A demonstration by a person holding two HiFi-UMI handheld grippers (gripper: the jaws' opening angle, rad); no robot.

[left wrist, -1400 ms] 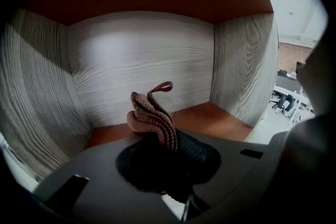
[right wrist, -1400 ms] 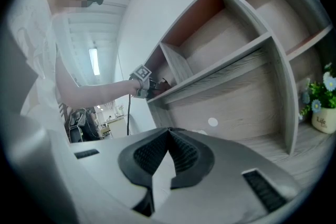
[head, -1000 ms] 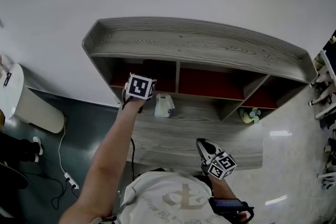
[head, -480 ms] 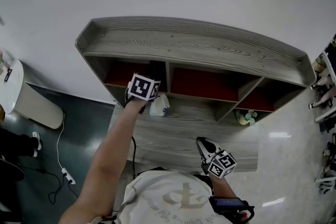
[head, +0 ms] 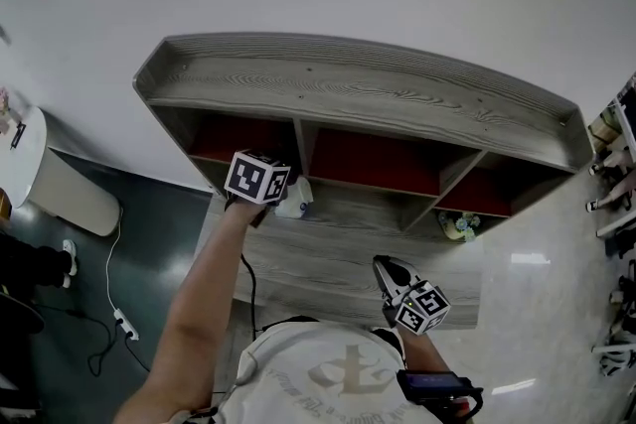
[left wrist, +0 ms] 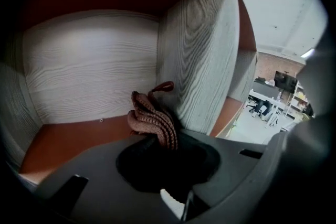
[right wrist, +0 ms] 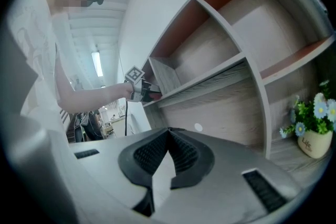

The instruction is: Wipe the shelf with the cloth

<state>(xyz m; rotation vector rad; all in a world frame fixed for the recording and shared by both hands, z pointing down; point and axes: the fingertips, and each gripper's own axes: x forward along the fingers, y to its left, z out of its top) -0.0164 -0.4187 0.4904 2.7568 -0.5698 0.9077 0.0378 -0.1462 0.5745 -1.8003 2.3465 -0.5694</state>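
Observation:
The grey wood shelf (head: 358, 94) has red-backed compartments. My left gripper (head: 256, 182) is at the mouth of the leftmost compartment (head: 238, 142), shut on a bunched brown-red cloth (left wrist: 153, 122). In the left gripper view the cloth sticks out of the left gripper (left wrist: 155, 136) right beside the upright divider (left wrist: 197, 60); whether it touches the wood is unclear. My right gripper (head: 394, 277) hangs low near the person's chest, away from the shelf. In its own view the right gripper (right wrist: 168, 132) is shut with nothing in it.
A small white object (head: 294, 204) stands on the lower board (head: 348, 258) just right of the left gripper. A little pot of flowers (head: 459, 225) (right wrist: 315, 131) sits in the lower right bay. A white appliance (head: 55, 199) and a cable (head: 111, 303) lie on the floor at left.
My left gripper with the cloth has moved nearer the divider and drawn slightly lower in the head view. The head camera has shifted a little. The right gripper has stayed put.

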